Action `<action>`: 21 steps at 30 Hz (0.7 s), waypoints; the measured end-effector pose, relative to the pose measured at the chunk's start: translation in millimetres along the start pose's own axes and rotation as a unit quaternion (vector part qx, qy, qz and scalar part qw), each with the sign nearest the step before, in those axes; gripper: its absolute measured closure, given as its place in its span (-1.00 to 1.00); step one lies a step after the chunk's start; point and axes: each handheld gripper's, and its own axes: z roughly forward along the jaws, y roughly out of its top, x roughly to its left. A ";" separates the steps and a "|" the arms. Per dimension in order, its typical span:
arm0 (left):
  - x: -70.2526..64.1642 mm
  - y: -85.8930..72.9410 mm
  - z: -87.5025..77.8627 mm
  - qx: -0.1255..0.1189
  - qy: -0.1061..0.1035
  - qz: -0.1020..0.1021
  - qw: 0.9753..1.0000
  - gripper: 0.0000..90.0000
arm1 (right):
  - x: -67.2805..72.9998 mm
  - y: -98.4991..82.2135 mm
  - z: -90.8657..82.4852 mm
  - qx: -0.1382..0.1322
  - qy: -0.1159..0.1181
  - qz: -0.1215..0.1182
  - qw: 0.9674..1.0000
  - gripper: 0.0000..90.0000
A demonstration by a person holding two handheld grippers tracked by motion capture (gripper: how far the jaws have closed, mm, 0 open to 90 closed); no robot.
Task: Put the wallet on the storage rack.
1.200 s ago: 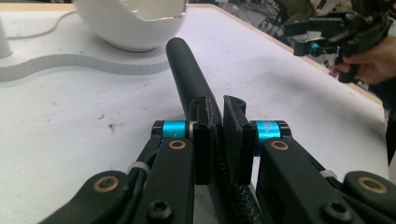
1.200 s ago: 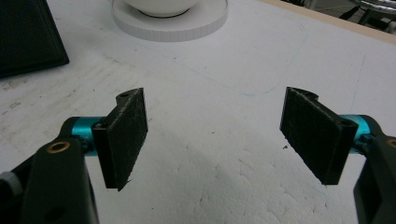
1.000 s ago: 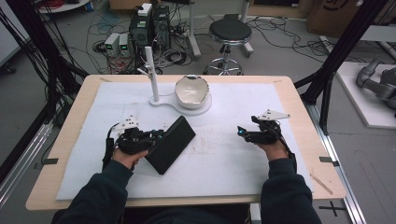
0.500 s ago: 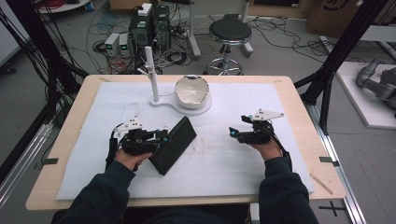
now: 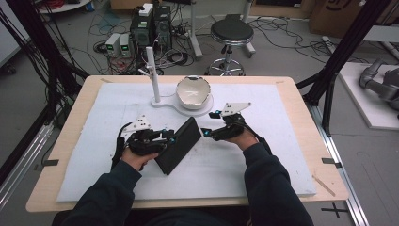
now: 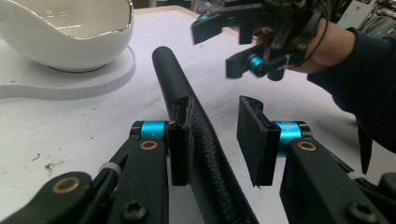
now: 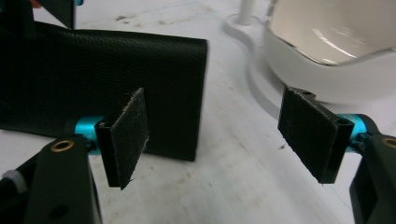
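I log one black textured case [image 5: 178,144] lying mid-mat on the white mat [image 5: 282,122], near the white bowl [image 5: 193,90]. My left gripper [image 6: 215,135] has its jaws parted around the case's edge, one pad touching it. My right gripper [image 7: 224,135] hangs just beside the case, jaws wide and holding nothing.

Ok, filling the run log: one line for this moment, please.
left gripper: open, fingers straddling black case edge | right gripper: open, near case | white bowl: untouched
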 end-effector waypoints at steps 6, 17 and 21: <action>0.3 0.0 0.2 -0.001 -0.003 0.000 1.000 0.46 | 0.3 14.5 13.0 -0.027 -0.005 0.010 1.000 -0.32; -0.8 -0.4 1.1 0.000 -0.006 0.001 1.000 0.46 | 1.6 41.1 37.1 0.001 -0.050 0.024 0.998 -0.28; -1.2 -0.8 1.7 -0.001 -0.013 0.001 1.000 0.46 | 0.4 40.5 35.1 0.008 -0.040 0.025 0.999 -0.23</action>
